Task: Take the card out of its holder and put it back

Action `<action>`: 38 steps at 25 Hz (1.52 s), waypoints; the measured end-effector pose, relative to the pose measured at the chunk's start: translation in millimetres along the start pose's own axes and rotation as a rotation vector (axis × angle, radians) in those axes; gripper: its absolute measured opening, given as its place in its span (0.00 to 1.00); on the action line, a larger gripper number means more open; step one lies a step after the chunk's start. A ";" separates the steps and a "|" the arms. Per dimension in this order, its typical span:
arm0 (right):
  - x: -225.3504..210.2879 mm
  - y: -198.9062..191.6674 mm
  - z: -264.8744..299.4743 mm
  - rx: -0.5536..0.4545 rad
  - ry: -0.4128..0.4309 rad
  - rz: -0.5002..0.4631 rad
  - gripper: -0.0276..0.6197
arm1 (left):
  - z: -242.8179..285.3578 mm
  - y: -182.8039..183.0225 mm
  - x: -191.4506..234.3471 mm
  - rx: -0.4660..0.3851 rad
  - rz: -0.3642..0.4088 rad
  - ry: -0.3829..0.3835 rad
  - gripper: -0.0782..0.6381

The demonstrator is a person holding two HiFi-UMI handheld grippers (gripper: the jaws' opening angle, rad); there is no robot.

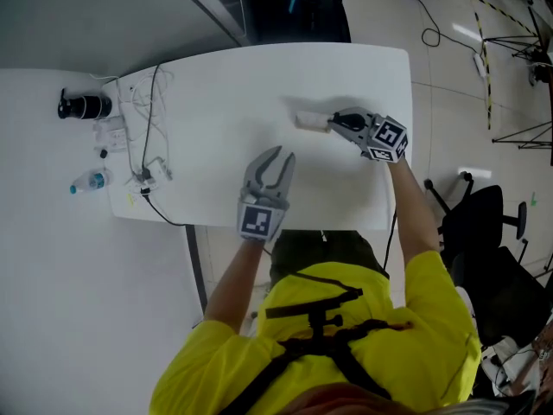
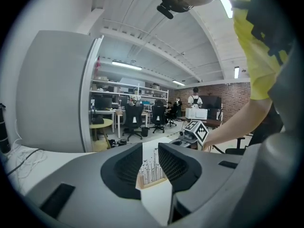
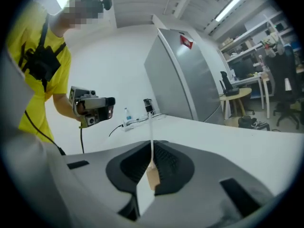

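White table [image 1: 225,102]: card [image 2: 153,165] in holder [image 3: 153,177] is pinched by right gripper [image 3: 152,152]; left gripper [image 1: 282,157] is held wide, empty. Straight lift-out is needed next.

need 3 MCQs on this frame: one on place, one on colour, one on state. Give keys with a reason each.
1. Where on the table is the card?
A. right half, at the fingers of the right gripper
B. left end
C. hanging over the near edge

2. The person's shirt is:
A. red
B. yellow
C. white

3. The left gripper is:
A. shut on the card
B. shut with nothing in it
C. open with nothing in it

Key:
1 A: the head view shows the card at the right gripper's tip, and the right gripper view shows it between the fingers.
2 B: the shirt is plainly yellow in the head view.
3 C: its fingers are spread over bare table, apart from the card.
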State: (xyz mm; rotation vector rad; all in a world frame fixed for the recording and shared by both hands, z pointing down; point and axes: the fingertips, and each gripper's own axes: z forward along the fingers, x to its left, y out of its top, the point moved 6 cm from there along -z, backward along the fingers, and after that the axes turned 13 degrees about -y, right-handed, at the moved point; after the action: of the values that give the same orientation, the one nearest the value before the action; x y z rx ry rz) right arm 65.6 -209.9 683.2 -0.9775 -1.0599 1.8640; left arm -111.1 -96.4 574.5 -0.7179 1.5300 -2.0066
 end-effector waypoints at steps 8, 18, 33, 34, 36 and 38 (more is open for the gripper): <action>0.9 23.9 -9.2 -0.040 0.026 -0.036 0.07 | 6.9 4.2 7.7 -0.011 -0.037 -0.021 0.25; 46.9 172.0 -74.2 -0.189 0.010 -0.128 0.07 | -28.2 82.5 -10.9 -0.065 -0.010 -0.024 0.11; 62.4 248.6 -132.9 -0.259 -0.041 -0.174 0.07 | -33.4 119.3 -19.0 -0.097 0.012 -0.058 0.11; 63.0 248.6 -132.7 -0.259 -0.039 -0.175 0.07 | -33.1 120.1 -18.2 -0.100 0.018 -0.046 0.11; 64.2 248.1 -131.8 -0.260 -0.036 -0.177 0.07 | -34.0 122.7 -18.2 -0.119 0.021 -0.040 0.11; 64.3 248.3 -130.7 -0.259 -0.033 -0.179 0.07 | -34.1 124.5 -18.7 -0.133 0.013 -0.045 0.11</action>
State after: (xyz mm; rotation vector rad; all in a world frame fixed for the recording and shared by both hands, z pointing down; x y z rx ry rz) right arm 94.0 -202.2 396.8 -0.9644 -1.3877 1.6291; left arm -110.6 -89.0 444.2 -0.7974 1.6492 -1.8799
